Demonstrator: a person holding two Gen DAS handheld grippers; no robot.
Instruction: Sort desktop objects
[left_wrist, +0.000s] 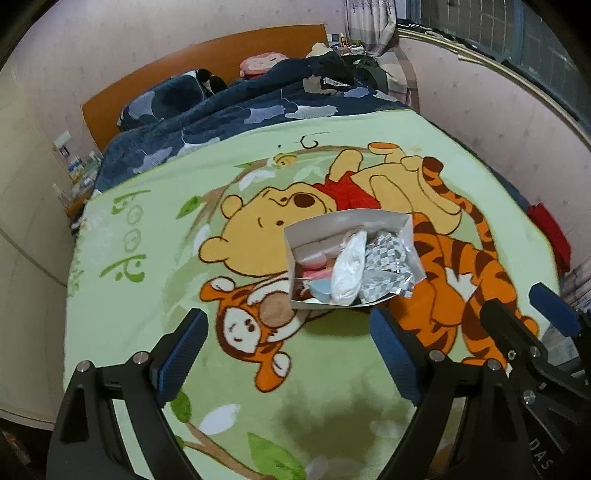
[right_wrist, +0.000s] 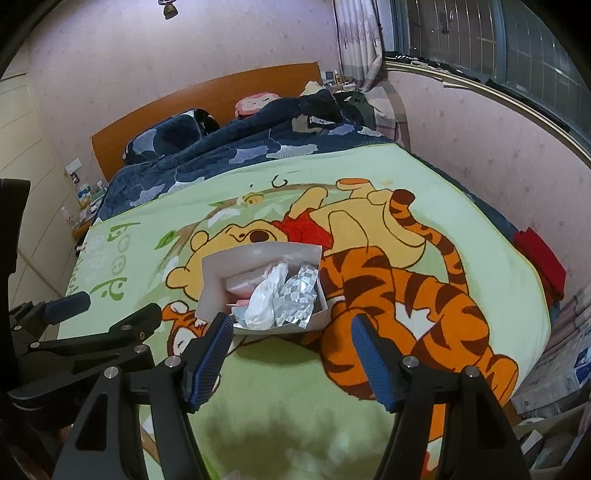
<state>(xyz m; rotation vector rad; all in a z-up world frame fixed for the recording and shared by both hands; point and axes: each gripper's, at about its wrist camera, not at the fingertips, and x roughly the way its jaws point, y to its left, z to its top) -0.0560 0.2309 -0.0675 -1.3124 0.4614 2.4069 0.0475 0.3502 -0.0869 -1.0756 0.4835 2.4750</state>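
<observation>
Between the two blue ribbed pads of the left gripper (left_wrist: 286, 354) there is only blanket; it is open, and the right gripper (right_wrist: 291, 354) also, both empty. At 12 o'clock sits the white cardboard box (left_wrist: 295, 236), probably holding sorted things: crinkled foil (left_wrist: 388, 258), soft white plastic bag (left_wrist: 349, 266), on the fluffy cartoon blanket (left_wrist: 147, 295).

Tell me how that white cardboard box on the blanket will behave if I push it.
The white cardboard box looks thin-walled, so probably light and easily dented. It sits on a soft blanket, so it may drag or tip rather than slide. The loose white bag and foil wrapper could spill.
</observation>
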